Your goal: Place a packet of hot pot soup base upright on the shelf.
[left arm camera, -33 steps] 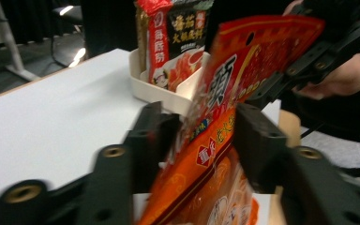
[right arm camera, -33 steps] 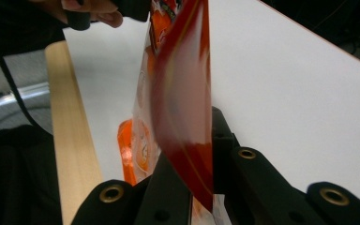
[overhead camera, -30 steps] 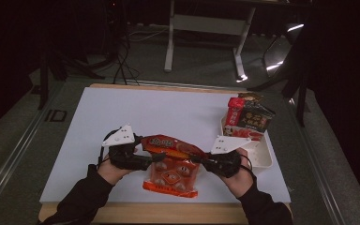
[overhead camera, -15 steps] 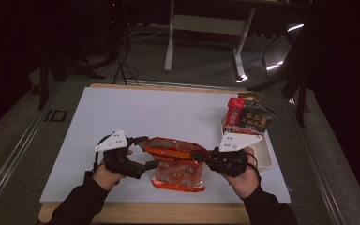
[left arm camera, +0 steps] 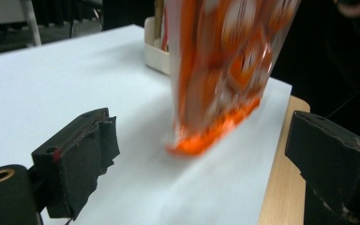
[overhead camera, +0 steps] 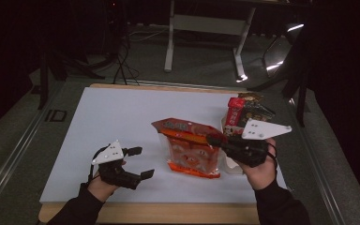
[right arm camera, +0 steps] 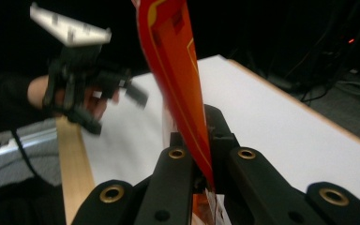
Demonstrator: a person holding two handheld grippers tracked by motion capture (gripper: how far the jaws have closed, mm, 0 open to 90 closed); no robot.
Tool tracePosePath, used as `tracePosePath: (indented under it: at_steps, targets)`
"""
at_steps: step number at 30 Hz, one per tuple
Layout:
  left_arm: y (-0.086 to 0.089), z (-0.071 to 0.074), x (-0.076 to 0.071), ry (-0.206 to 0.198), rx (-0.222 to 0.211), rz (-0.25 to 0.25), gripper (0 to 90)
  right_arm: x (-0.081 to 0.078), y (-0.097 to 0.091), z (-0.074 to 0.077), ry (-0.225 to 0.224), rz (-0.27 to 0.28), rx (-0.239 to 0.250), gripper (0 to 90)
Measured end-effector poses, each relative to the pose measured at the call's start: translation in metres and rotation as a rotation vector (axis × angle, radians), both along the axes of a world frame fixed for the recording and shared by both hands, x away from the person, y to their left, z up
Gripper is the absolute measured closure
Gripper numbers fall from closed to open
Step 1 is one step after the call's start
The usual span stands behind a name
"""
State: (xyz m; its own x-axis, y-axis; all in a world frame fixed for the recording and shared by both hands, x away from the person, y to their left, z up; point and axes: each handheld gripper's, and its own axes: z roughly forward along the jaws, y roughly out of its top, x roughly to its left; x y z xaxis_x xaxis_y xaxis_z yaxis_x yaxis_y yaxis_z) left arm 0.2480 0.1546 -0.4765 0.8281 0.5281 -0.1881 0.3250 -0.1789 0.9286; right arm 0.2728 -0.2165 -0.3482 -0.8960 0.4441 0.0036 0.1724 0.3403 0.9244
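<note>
Clamped between the jaws of the right gripper [overhead camera: 212, 139], the top edge of the orange snack bag [overhead camera: 191, 150] is pinched, and the bag is hung upright above the white table sheet [overhead camera: 98, 122], its long axis near vertical. Toward the person's left, apart from the bag, the left gripper [overhead camera: 140, 162] is held low over the sheet, its jaws just opened wide with nothing between them. Behind the bag a white tray [overhead camera: 231, 165] of packets is seen.
</note>
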Motion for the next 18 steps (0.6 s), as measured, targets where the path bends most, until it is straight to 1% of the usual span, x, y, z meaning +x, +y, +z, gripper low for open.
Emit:
tracePosePath:
  at_steps: [1,2,3,4,6,7,9,11,16,18]
  targets:
    - [0.0,0.0,0.0,0.0,0.0,0.0,8.3,0.0,0.0,0.0,0.0,0.0,0.0,90.0]
    - [0.0,0.0,0.0,0.0,0.0,0.0,8.3,0.001,-0.004,0.005,0.002,-0.007,0.017,90.0]
    - [0.0,-0.006,-0.002,0.012,0.011,0.003,8.3,0.001,-0.004,0.005,0.002,-0.007,0.017,90.0]
    - [0.0,-0.008,-0.003,0.017,0.005,0.005,8.3,0.001,-0.014,0.014,-0.011,-0.03,0.04,90.0]
    - [0.001,-0.012,-0.003,0.029,-0.001,0.012,8.3,0.002,-0.02,0.021,-0.019,-0.041,0.054,90.0]
    - [0.001,-0.012,-0.003,0.029,-0.001,0.012,8.3,0.002,-0.02,0.021,-0.019,-0.041,0.054,90.0]
    - [0.002,-0.016,-0.003,0.033,0.0,0.022,8.3,0.002,-0.029,0.03,-0.039,-0.063,0.06,90.0]
    - [0.002,-0.019,-0.003,0.039,0.006,0.023,8.3,0.002,-0.035,0.036,-0.054,-0.084,0.067,90.0]
    - [0.0,-0.021,-0.004,0.03,0.034,0.02,8.3,0.005,-0.057,0.048,-0.083,-0.142,0.092,90.0]
    - [-0.001,-0.022,-0.004,0.031,0.034,0.019,8.3,0.006,-0.066,0.053,-0.087,-0.161,0.094,90.0]
